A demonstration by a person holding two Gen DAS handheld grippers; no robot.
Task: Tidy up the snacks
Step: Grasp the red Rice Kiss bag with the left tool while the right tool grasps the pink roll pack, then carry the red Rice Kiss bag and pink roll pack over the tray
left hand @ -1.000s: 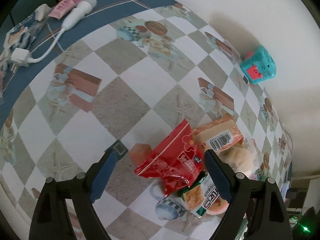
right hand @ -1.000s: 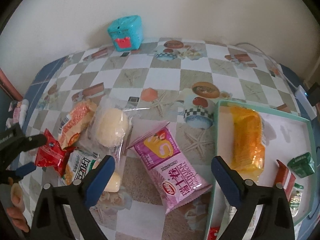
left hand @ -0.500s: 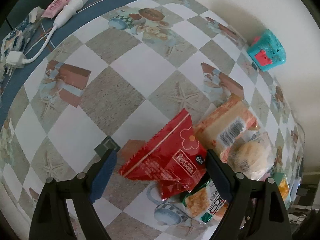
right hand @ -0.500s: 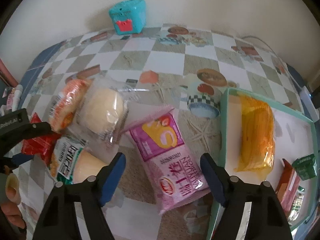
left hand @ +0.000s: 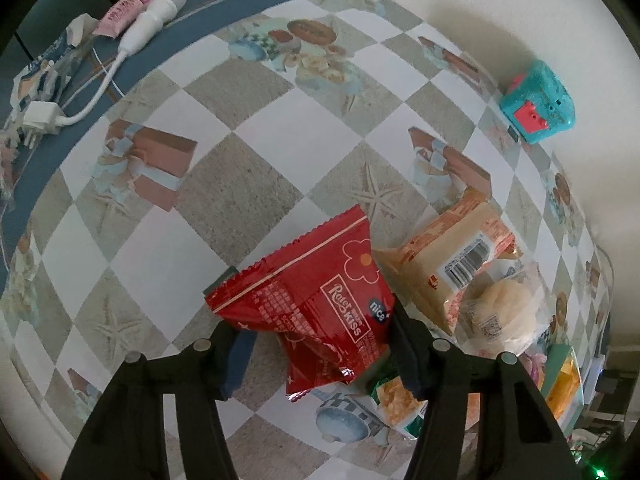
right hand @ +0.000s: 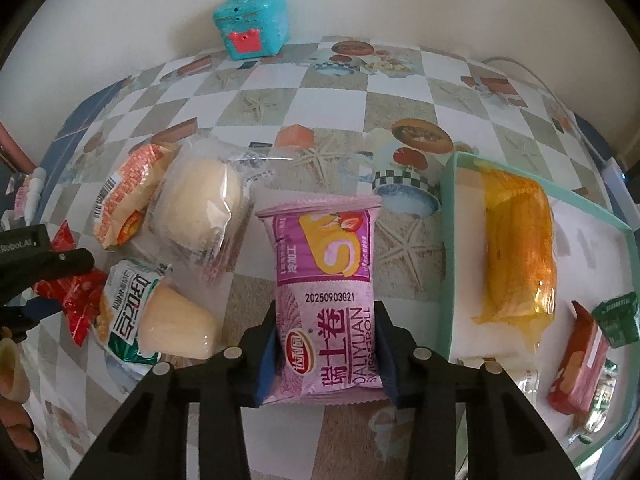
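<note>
My left gripper (left hand: 316, 344) is shut on a red snack bag (left hand: 320, 304); the bag also shows at the left edge of the right wrist view (right hand: 80, 300). My right gripper (right hand: 326, 348) is shut on a pink Swiss roll pack (right hand: 326, 292) that lies on the table. An orange wrapped cake (right hand: 128, 196), a clear-wrapped bun (right hand: 200, 200) and a green-white wrapped bread (right hand: 156, 316) lie to its left. A teal tray (right hand: 448, 240) at the right holds a yellow cake pack (right hand: 516, 244), a red pack (right hand: 580, 356) and a green pack (right hand: 616, 320).
A teal toy box (right hand: 252, 24) stands by the back wall. A white charger and cable (left hand: 80, 92) and a pink tube (left hand: 124, 16) lie on the blue table border at the far left. The left hand's fingers (right hand: 12, 364) show at the right wrist view's left edge.
Both grippers have closed from open: the left onto the red snack bag, the right onto the pink Swiss roll pack, after each moved forward over its pack.
</note>
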